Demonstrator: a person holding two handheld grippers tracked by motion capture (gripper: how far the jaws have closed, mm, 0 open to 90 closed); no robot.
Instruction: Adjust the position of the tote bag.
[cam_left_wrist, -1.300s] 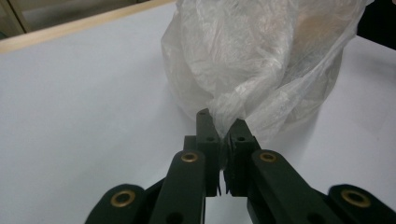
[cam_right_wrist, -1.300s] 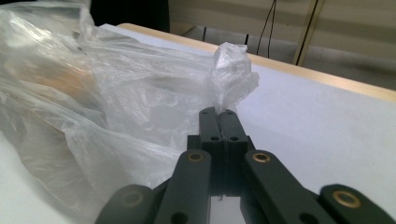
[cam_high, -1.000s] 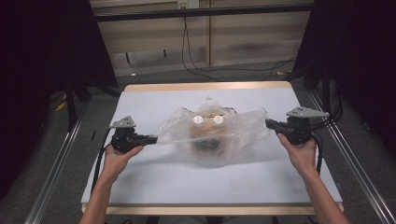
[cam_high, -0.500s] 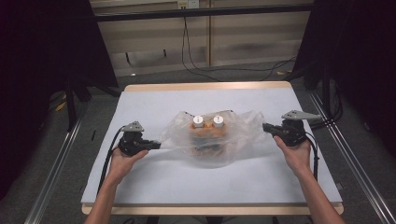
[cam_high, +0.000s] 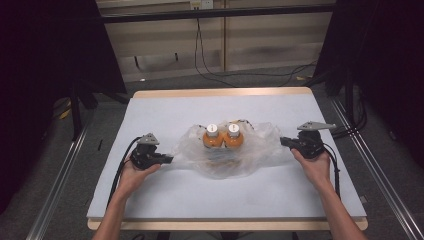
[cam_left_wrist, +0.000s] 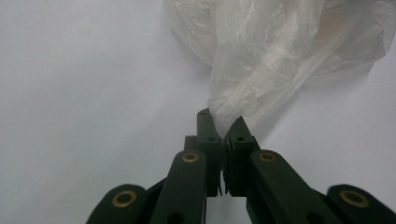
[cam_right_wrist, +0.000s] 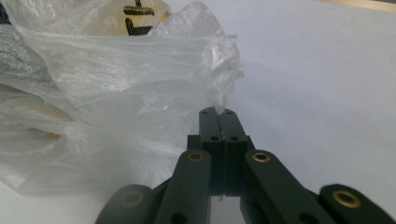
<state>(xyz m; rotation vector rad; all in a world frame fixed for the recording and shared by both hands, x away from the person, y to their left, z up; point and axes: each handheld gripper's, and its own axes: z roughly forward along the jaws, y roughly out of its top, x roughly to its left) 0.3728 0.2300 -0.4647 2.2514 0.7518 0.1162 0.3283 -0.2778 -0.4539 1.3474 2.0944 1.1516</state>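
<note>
From the high view I see my left claw (cam_high: 169, 160), black and hard-edged with a grey three-cornered plate on top, lying low over the pale, matte tabletop (cam_high: 165, 107) with its wooden rim. In the left gripper view my left claw (cam_left_wrist: 223, 125) has its two black jaws pressed together on a twisted corner of the thin, crinkled, see-through plastic bag (cam_left_wrist: 275, 51), and the film bunches into a tight wrinkled neck right where the jaws meet. The bag (cam_high: 225, 152) sits at the middle of the tabletop, stretched out between both claws, slumped and glossy with many small folds. Inside it stand two round orange bottles with white caps (cam_high: 222, 136), upright and touching side by side; something darker lies under them in the bag, but I cannot tell what it is. On the right, my right claw (cam_high: 283, 141) holds the opposite edge of the bag. In the right gripper view my right claw (cam_right_wrist: 218, 113) has its jaws flat against each other, pinching a thin puckered tip of the film (cam_right_wrist: 116, 74), and through the cloudy layers I make out a yellowish shape with a black printed mark.
</note>
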